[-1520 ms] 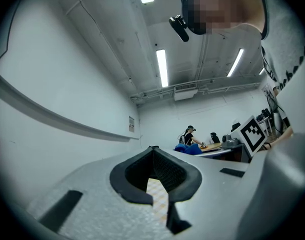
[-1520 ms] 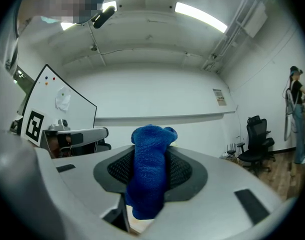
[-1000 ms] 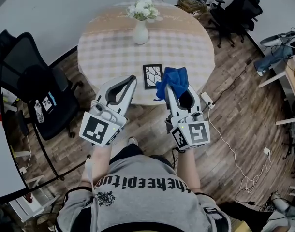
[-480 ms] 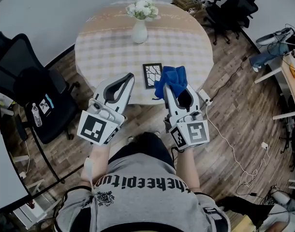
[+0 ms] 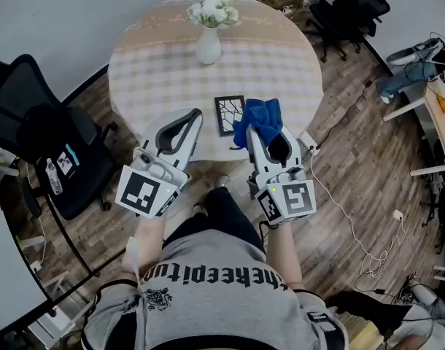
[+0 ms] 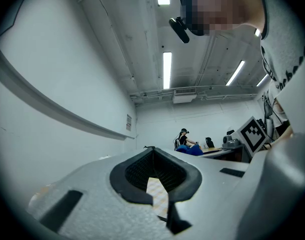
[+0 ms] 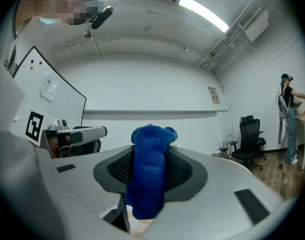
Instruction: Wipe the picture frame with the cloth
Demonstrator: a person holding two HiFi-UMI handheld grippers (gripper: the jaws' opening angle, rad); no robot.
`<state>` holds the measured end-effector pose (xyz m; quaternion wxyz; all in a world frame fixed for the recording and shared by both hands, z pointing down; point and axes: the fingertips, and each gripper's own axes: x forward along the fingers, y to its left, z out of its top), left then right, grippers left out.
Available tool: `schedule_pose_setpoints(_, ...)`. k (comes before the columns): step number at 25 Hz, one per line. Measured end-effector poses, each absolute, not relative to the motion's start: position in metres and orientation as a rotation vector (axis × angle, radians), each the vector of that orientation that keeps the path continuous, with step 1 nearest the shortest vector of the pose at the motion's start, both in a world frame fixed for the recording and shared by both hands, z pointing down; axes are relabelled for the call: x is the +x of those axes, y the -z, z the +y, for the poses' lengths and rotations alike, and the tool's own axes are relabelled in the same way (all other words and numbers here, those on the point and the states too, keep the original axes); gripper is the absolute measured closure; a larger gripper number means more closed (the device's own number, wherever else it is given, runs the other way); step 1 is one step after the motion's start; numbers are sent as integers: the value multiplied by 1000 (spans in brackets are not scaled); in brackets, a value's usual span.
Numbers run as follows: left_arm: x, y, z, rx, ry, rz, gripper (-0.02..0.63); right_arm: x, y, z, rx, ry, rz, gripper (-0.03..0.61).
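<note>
My right gripper [image 5: 254, 133] clamps the blue cloth [image 5: 261, 119] at the tabletop's near edge, just beside the picture frame [image 5: 229, 114]; my left gripper [image 5: 197, 114] is closed and empty.

Tabletop [image 5: 164, 71] seems bare around the frame [image 5: 230, 114]; only the vase [image 5: 208, 46] stands farther back.

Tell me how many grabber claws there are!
2. The left gripper, shut and empty, is at the round table's near edge, left of the picture frame. The right gripper is right of the frame, clamping a blue cloth. None seems hidden.
</note>
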<state>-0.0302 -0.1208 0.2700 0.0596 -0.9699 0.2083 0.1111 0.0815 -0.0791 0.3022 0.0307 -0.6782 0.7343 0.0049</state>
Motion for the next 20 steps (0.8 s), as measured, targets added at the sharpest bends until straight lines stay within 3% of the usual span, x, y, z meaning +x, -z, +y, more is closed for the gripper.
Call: schedule_pose_setpoints(20,9,-278,-214,-2950,-296,731,597,122,-313,-180,-2040,60,2338,436)
